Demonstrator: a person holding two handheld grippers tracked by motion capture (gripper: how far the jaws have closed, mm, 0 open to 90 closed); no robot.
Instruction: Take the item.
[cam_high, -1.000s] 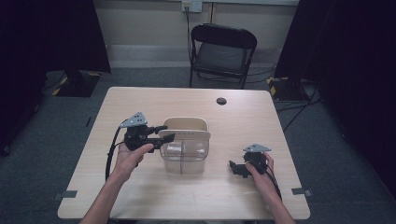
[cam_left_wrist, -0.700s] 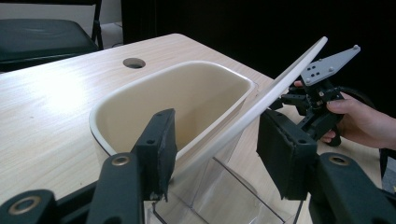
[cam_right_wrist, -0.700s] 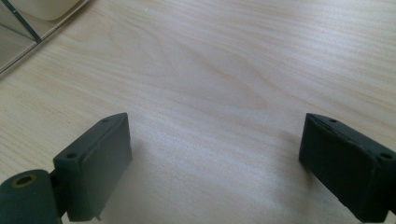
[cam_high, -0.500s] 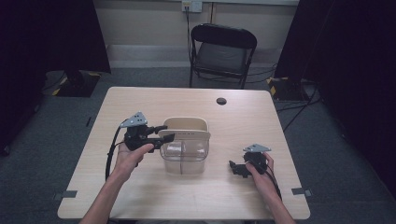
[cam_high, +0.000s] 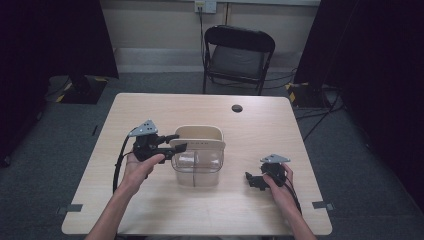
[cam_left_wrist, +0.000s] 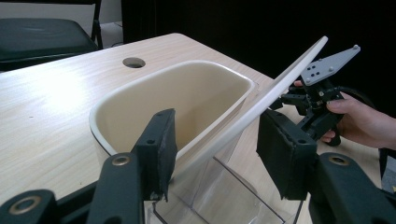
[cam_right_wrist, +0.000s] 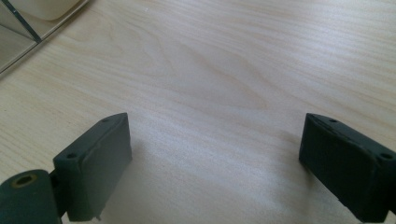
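A clear plastic box (cam_high: 196, 165) stands in the middle of the wooden table (cam_high: 150, 210). Its cream lid (cam_high: 200, 136) is tipped up on one side. My left gripper (cam_high: 176, 142) reaches in from the left and is shut on the lid's edge. In the left gripper view the lid (cam_left_wrist: 187, 98) runs slantwise between the two black pads, with the clear box (cam_left_wrist: 224, 196) below it. My right gripper (cam_high: 252, 179) rests low over the table to the right of the box, apart from it. Its jaws (cam_right_wrist: 215, 163) stand wide open over bare wood, and a box corner (cam_right_wrist: 18, 32) shows at the upper left.
A small round hole (cam_high: 237, 108) sits in the tabletop near the far edge. A black folding chair (cam_high: 239, 55) stands behind the table. Dark curtains hang at both sides. Cables trail from both grippers along the forearms.
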